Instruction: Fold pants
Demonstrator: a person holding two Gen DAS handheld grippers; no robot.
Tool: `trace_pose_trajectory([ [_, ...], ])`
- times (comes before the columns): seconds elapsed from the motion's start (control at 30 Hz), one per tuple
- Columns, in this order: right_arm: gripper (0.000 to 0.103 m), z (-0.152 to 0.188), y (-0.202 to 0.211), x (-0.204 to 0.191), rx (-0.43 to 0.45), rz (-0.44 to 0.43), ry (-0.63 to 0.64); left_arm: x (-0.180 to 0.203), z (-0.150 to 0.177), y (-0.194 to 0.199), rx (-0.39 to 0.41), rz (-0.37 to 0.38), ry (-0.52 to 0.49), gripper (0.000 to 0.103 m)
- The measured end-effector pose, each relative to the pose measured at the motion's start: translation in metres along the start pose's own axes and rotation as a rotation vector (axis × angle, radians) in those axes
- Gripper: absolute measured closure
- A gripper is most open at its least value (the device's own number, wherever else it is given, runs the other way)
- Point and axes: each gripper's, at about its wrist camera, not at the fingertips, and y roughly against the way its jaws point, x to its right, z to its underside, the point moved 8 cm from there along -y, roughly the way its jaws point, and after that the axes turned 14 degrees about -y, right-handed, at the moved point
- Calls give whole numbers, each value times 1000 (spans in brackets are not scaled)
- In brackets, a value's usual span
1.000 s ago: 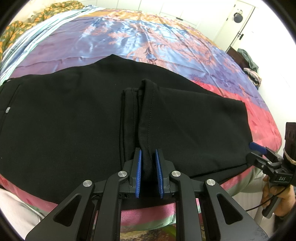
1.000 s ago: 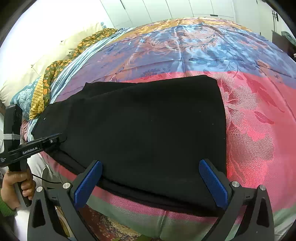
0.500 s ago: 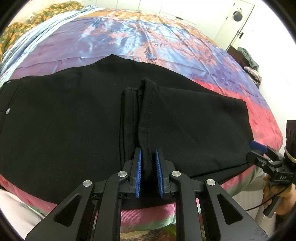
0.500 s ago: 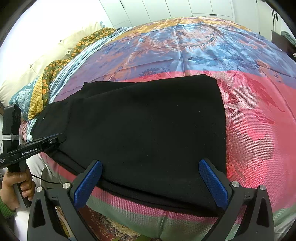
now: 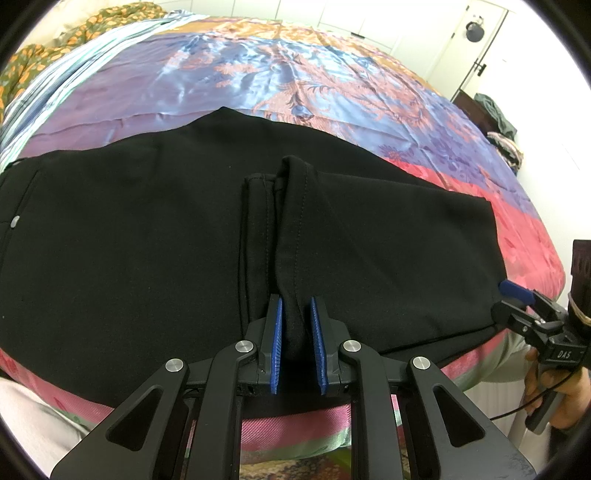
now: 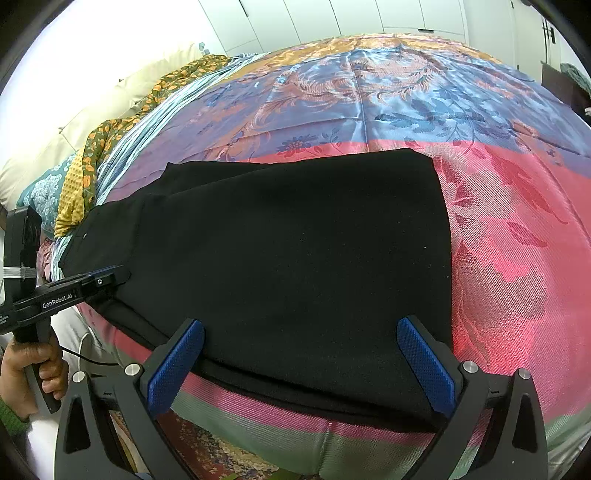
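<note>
Black pants (image 5: 147,240) lie flat on the bed, folded lengthwise, with the leg ends doubled back over the middle. My left gripper (image 5: 296,332) is shut on the hemmed leg end (image 5: 291,221) at the near edge of the bed. In the right wrist view the pants (image 6: 295,258) fill the middle. My right gripper (image 6: 301,362) is open, its blue pads straddling the pants' near edge at the folded end. The left gripper shows at the left of that view (image 6: 107,280), and the right gripper shows at the right of the left wrist view (image 5: 517,295).
The bed has a shiny blue, orange and pink patterned cover (image 5: 295,74). A floral blanket and cream pillows (image 6: 110,122) lie at the head end. White closet doors (image 6: 369,18) and a door (image 5: 480,37) stand behind the bed.
Almost nothing has moved. The right gripper has drifted slightly; the left gripper keeps its hold on the leg end.
</note>
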Motion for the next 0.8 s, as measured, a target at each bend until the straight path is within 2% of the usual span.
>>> trace_pose_trajectory([
  [0.13,0,-1,-1,1,3,4,4,0,0,3,6,10,15,86],
  [0.23,0,-1,-1,1,4,6,5,-1,-1,13,17,37,50,74],
  [0.27,0,-1,-1,1,5,6,5,-3,-2,21,25,30,61,58],
  [0.3,0,-1,-1,1,5,5,5,-8,-3,30,35,11,77,37],
  [0.37,0,-1,-2,1,6,6,5,-23,-8,54,79,-15,118,23],
  [0.43,0,-2,-2,1,8,9,5,-44,-15,76,123,-14,156,21],
  [0.5,0,-3,-3,2,9,11,6,-80,-27,98,146,-9,204,15],
  [0.63,0,-3,-3,2,10,14,6,-172,-41,138,183,-36,319,15],
  [0.73,0,-3,-3,2,12,14,7,-244,-34,152,194,-57,437,15],
  [0.8,0,-4,-4,3,14,16,8,-279,-18,143,152,-33,531,15],
])
